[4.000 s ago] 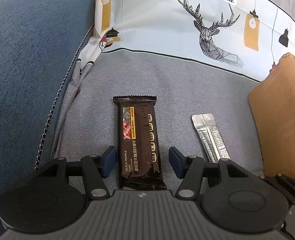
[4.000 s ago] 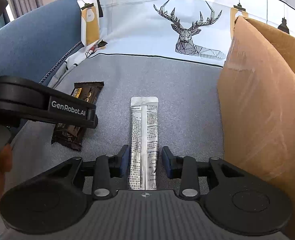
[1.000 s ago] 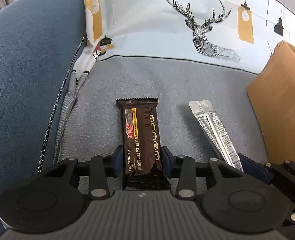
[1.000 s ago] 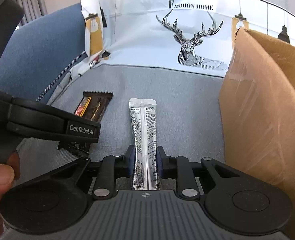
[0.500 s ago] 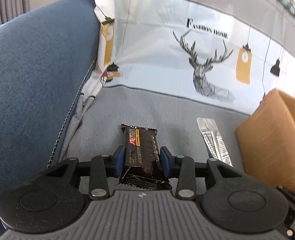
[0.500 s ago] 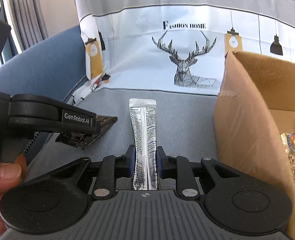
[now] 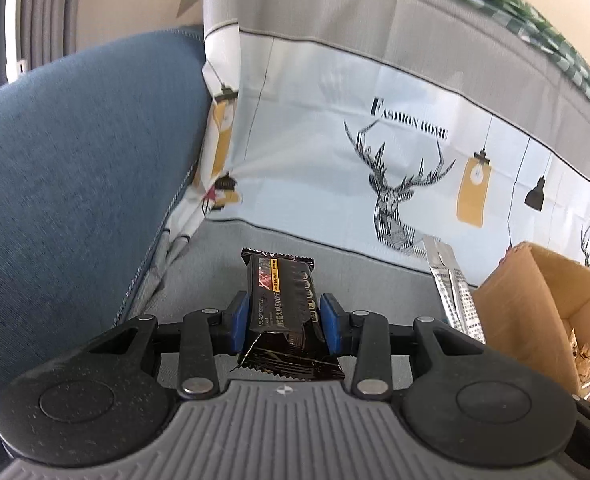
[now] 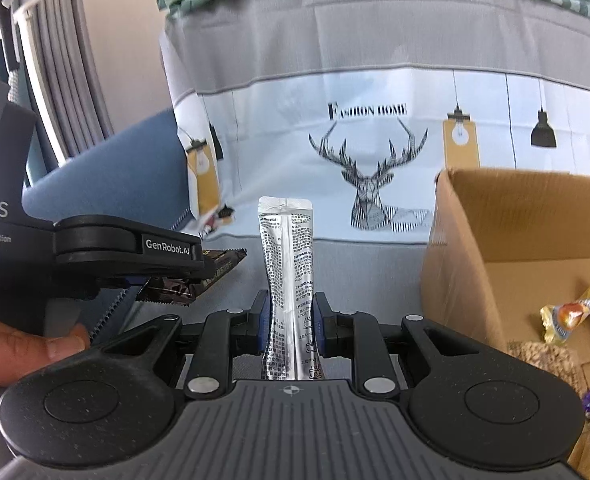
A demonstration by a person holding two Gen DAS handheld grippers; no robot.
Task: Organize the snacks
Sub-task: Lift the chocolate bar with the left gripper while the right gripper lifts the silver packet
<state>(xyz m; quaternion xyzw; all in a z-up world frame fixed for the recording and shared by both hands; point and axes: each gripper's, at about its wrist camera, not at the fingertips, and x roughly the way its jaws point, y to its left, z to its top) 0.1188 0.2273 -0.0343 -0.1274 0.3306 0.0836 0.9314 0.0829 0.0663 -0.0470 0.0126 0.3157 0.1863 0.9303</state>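
Observation:
My left gripper point(image 7: 285, 320) is shut on a dark brown snack bar point(image 7: 283, 300), held clear of the grey sofa seat point(image 7: 215, 264). The bar's crimped rear end hangs crumpled below the blue pads point(image 7: 241, 320). My right gripper point(image 8: 289, 320) is shut on a long silver sachet point(image 8: 289, 264) that stands up between its pads, also lifted off the seat. In the right wrist view the left gripper point(image 8: 175, 276) appears at the left with the bar point(image 8: 199, 276) in it. The sachet point(image 7: 453, 292) shows at the right of the left wrist view.
An open cardboard box point(image 8: 495, 232) stands to the right on the seat, with several wrapped snacks point(image 8: 575, 312) inside; its corner point(image 7: 535, 288) shows in the left wrist view. A deer-print cover point(image 8: 371, 184) drapes the backrest. A blue armrest point(image 7: 75, 180) rises on the left. A hand point(image 8: 27, 348) holds the left gripper.
Both grippers have risen and tilted up with their snacks, lifting bar and sachet off the seat. The box interior has come into view. Four seconds ago both stood open around the lying snacks.

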